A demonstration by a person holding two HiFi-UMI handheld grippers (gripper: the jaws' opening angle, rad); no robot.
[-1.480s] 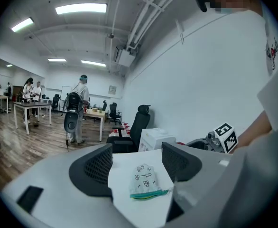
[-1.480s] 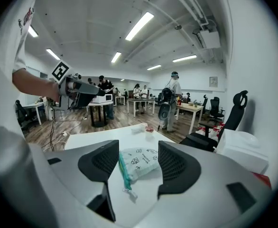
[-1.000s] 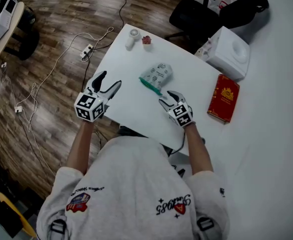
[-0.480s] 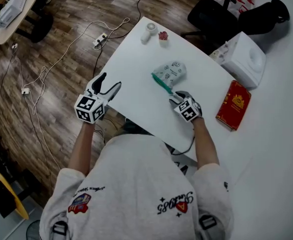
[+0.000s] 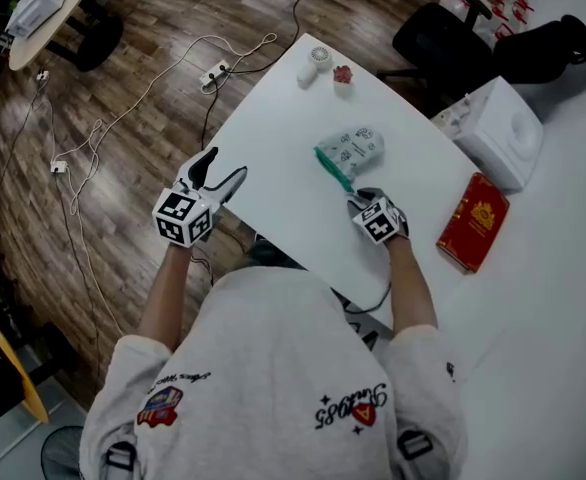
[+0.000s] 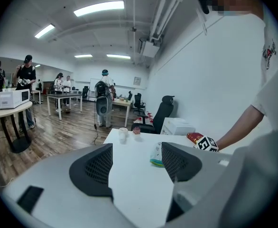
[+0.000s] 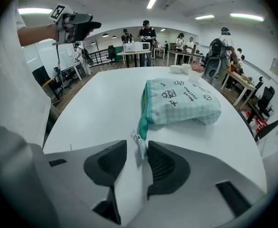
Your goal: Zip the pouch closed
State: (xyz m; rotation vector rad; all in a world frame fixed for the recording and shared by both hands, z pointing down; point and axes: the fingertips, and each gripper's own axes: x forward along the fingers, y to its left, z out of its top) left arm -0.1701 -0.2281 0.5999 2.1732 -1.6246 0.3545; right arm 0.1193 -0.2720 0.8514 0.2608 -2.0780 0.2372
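Barely discernible white zipper pull (image 7: 139, 146)

Small dark print dots the checked pouch (image 7: 181, 101) and looping script marks the person's shirt (image 5: 345, 408), neither clear enough to read.

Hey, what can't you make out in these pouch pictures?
1. Head view: the zipper pull is hidden under the right gripper, whose fingers have just been closing with the pull between them.
2. How far the pouch is unzipped: the right gripper view sees the zip edge-on.
3. Pouch print: too small or blurred in every view.
4. The white thing and red thing at the far table corner: too small to identify.
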